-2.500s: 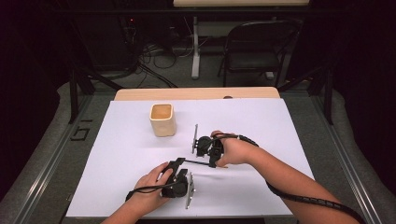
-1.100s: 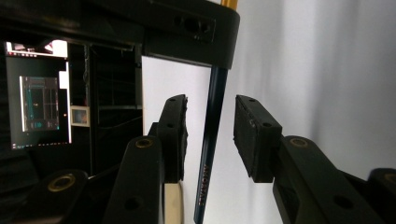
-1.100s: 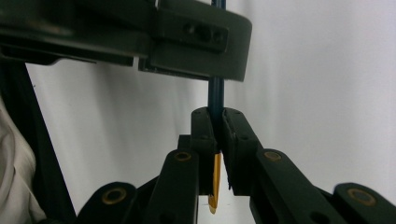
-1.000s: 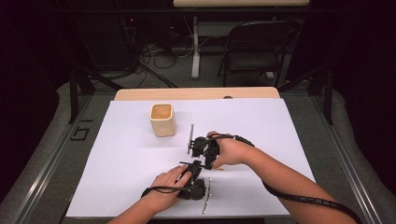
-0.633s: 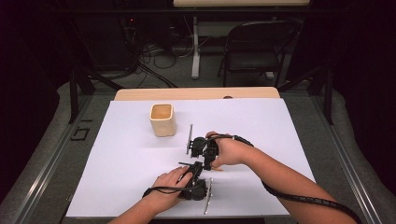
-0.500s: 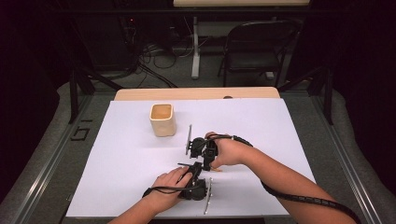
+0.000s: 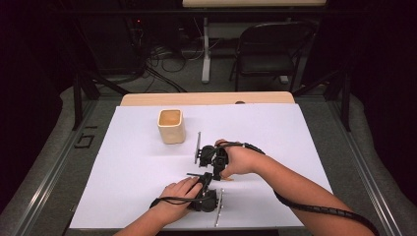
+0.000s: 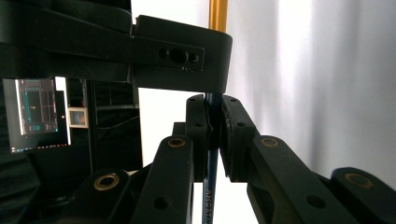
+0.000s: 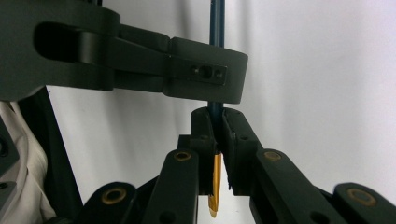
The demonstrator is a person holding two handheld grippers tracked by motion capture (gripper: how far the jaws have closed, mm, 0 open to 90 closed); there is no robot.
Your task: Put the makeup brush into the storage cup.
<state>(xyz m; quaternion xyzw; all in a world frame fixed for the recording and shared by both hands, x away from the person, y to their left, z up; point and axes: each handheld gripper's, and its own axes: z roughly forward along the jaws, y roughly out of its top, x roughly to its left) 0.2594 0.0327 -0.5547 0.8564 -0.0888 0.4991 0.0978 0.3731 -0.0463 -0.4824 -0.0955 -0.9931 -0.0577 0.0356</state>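
Pen (image 8: 212, 182), left tongs (image 8: 214, 128) just closed on it — right tongs (image 9: 217, 135) gripping too

Overhead forward-down; two close gripper views

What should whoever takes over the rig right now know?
Left gripper: jaws have just closed, now shut on the pen, on its dark shaft.
Right gripper: shut on the pen near its gold end.
Pen: held between both grippers, low over the white table. The tan cup stands apart, farther back.
Done: both grips set.
Left: pen not in the cup; probably it goes there next.
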